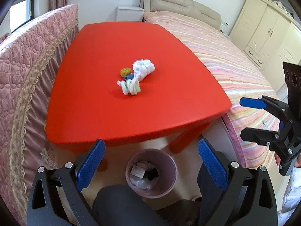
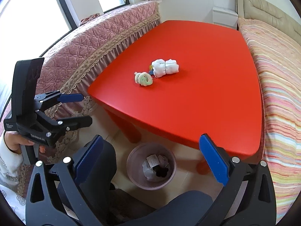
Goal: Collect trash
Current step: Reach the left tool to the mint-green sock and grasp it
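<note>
Looking ahead from both grippers, I see the trash pile (image 1: 134, 79) in the middle of the red table (image 1: 94, 113), well apart from the fingers. I judge neither nearer. The left gripper (image 1: 150, 162) and right gripper (image 2: 150, 160) are wide, holding nothing. The pile is a white crumpled tissue (image 2: 165, 68), a pastel twisted wrapper (image 2: 143, 78) and a yellow scrap (image 1: 125, 71), touching each other, its long axis running diagonally. The bin (image 1: 151, 173) stands on the floor below the fingers.

Blue item (image 2: 151, 72) mostly hidden behind white wad (image 2: 165, 68)

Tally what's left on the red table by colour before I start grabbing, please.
White: 1, crumpled tissue wad
Pastel green-pink-white: 1, twisted looped piece
Yellow: 1, small wrapper
Blue: 1, small scrap, partly hidden by the others
Total: 4, clustered mid red table. Both grippers, left and right, are open and empty.
</note>
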Demonstrator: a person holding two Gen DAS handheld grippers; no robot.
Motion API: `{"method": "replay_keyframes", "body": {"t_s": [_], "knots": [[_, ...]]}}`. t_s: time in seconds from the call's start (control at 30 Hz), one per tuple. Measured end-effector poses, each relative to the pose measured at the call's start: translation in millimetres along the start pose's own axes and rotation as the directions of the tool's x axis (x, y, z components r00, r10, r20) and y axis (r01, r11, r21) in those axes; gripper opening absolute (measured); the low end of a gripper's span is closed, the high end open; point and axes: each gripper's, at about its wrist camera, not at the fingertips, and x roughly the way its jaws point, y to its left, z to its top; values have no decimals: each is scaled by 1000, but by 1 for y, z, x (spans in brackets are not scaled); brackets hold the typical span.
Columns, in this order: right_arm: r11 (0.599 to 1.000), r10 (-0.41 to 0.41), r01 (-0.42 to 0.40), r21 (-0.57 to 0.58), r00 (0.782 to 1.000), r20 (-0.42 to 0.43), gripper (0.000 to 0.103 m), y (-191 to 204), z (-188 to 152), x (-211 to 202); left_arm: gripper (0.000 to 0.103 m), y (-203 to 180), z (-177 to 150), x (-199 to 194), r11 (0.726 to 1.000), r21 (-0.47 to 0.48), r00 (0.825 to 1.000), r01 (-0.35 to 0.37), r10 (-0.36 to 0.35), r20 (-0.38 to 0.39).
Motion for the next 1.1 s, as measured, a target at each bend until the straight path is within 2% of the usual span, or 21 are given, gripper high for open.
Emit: {"method": "replay_keyframes", "body": {"t_s": [0.37,0.63,0.83,1.03,1.1], "knots": [[1000,-6,6,-5,999,-34,100,-18,35,18,95,16,45,21,1000,-16,1000,0,0,-13],[1000,-13,13,-9,998,-56,100,-23,49,31,95,30,73,55,999,-38,997,11,-14,-77],[1000,-10,9,-7,998,-69,100,-23,50,35,95,37,85,86,999,-45,991,3,-9,-134],[1000,-11,11,-3,997,-77,100,-25,48,37,94,47,83,106,998,-58,987,-7,-3,-159],[1000,-13,12,-2,997,-82,100,-25,48,39,79,48,82,109,998,-59,987,-1,-8,-160]]}}
